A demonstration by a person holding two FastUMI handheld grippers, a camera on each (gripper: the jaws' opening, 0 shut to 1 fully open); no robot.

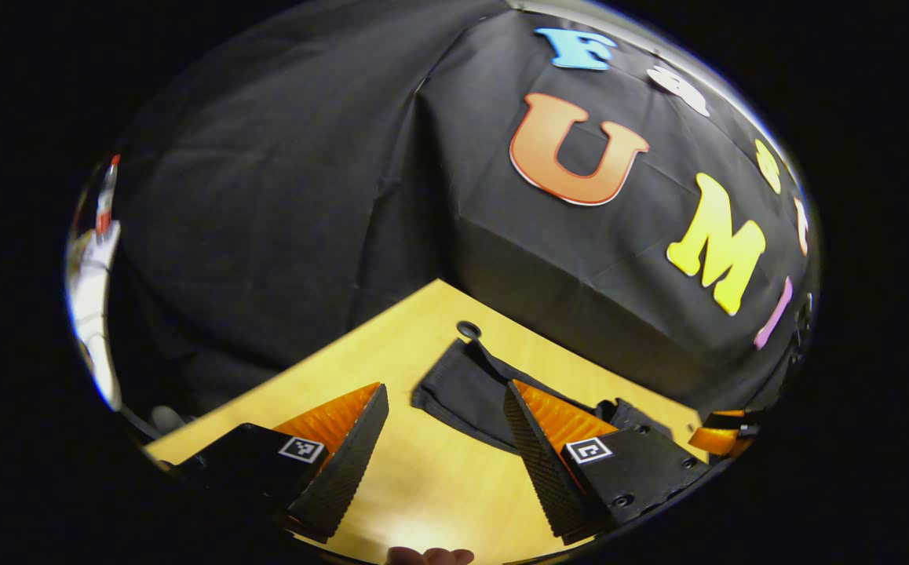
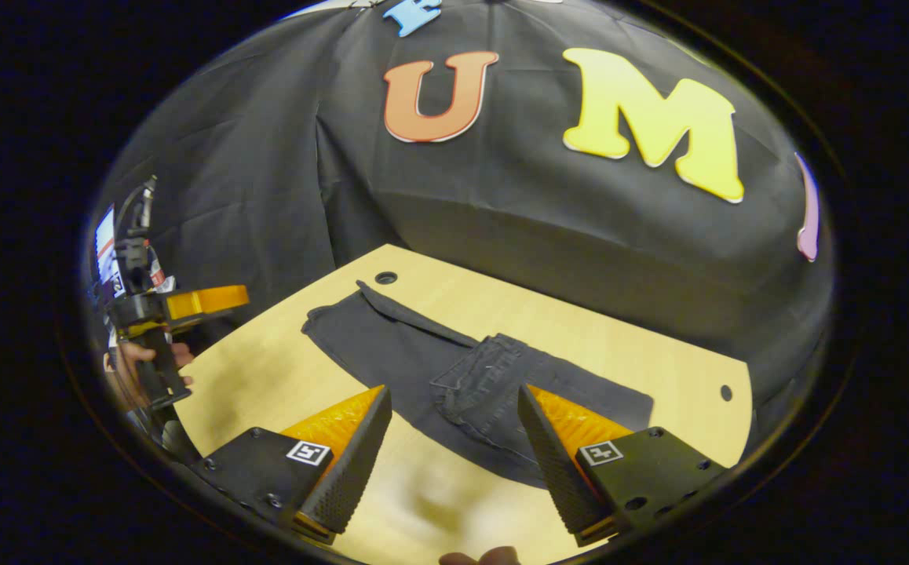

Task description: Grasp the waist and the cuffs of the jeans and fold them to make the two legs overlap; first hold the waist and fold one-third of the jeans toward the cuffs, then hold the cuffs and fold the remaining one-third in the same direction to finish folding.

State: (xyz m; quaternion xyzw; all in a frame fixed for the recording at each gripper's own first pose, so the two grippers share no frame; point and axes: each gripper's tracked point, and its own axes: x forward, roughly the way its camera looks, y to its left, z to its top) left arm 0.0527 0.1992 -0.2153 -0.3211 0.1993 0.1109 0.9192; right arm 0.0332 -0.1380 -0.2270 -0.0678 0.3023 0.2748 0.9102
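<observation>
Dark jeans [image 2: 392,345] lie along the wooden table [image 2: 282,377], both legs overlapping. Their waist end with a back pocket [image 2: 494,377] is folded over onto the legs. The cuffs [image 2: 329,318] point at the table's far left corner. My right gripper [image 2: 454,447] hovers open just in front of the folded waist part, nothing between its fingers. My left gripper [image 1: 447,455] is open too, above bare table, with the cuff end of the jeans [image 1: 462,388] just beyond its fingertips. In the right gripper view a hand holds the left gripper [image 2: 239,302] beyond the table's left edge.
The table has a round hole [image 2: 385,278] near the cuffs and another hole [image 2: 726,392] at the right end. Black cloth walls close off the back and sides. The right gripper [image 1: 725,435] shows at the far right of the left gripper view.
</observation>
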